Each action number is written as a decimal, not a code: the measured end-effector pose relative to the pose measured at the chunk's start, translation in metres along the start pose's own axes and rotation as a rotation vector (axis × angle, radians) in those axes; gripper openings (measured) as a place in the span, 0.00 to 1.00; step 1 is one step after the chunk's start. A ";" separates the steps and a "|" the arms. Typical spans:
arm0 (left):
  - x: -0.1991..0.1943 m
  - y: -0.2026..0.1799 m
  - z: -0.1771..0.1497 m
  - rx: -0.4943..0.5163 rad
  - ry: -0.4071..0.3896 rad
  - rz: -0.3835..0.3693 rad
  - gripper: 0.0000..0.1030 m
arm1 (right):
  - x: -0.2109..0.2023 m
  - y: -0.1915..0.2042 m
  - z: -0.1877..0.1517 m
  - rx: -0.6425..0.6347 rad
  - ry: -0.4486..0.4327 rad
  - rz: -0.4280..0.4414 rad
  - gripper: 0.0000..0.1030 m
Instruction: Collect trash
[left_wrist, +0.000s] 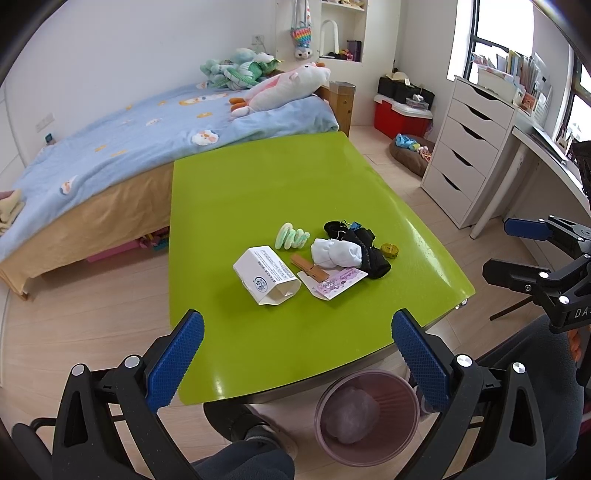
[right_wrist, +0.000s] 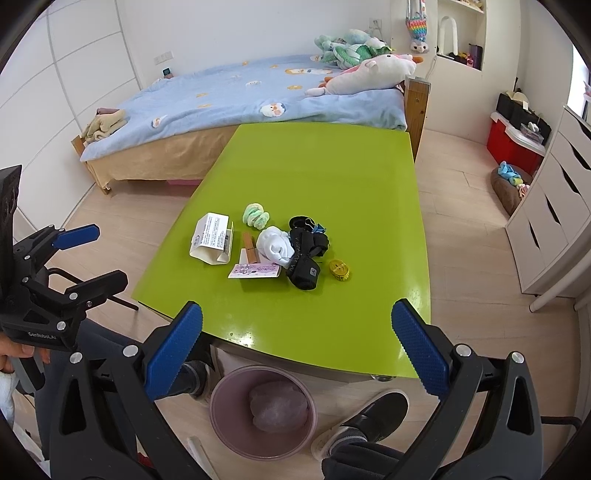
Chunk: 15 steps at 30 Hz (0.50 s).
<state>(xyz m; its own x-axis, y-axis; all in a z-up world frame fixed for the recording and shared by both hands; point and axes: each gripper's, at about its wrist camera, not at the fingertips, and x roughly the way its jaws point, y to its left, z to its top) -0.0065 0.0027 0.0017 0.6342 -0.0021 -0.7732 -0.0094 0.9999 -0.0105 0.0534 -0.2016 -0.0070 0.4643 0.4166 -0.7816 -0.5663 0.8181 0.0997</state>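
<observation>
A green table (left_wrist: 280, 184) (right_wrist: 314, 166) holds a small pile. In it are an open white carton (left_wrist: 266, 275) (right_wrist: 212, 238), a pink printed card (left_wrist: 338, 282) (right_wrist: 255, 271), a wooden clothespin (left_wrist: 308, 267) (right_wrist: 249, 243), a white sock ball (left_wrist: 334, 253) (right_wrist: 275, 240), black socks (left_wrist: 369, 251) (right_wrist: 306, 258), green hair ties (left_wrist: 291, 236) (right_wrist: 255, 216) and a yellow tape measure (left_wrist: 390, 251) (right_wrist: 340, 270). A pink bin (left_wrist: 367, 417) (right_wrist: 264, 411) stands on the floor under the near edge, with a crumpled wad inside. My left gripper (left_wrist: 297, 332) and right gripper (right_wrist: 297, 321) are open and empty above the near edge.
A bed with a blue cover (left_wrist: 129, 147) (right_wrist: 258, 96) lies behind the table. White drawers (left_wrist: 469, 147) (right_wrist: 554, 221) and a desk stand at the right. The person's shoes (left_wrist: 255, 424) (right_wrist: 362, 421) rest beside the bin.
</observation>
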 end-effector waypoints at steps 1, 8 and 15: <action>0.000 0.000 0.000 0.000 0.000 -0.001 0.95 | 0.001 0.000 0.000 -0.001 0.003 -0.001 0.97; 0.001 -0.002 -0.003 0.001 0.003 -0.003 0.95 | 0.017 -0.009 0.005 -0.014 0.048 -0.012 0.97; 0.001 -0.004 -0.006 0.000 0.006 -0.003 0.95 | 0.052 -0.025 0.017 -0.042 0.134 -0.048 0.97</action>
<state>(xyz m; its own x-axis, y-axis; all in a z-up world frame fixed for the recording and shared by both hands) -0.0107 -0.0013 -0.0026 0.6299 -0.0054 -0.7767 -0.0073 0.9999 -0.0128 0.1030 -0.1941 -0.0398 0.3983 0.3183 -0.8603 -0.5748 0.8175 0.0363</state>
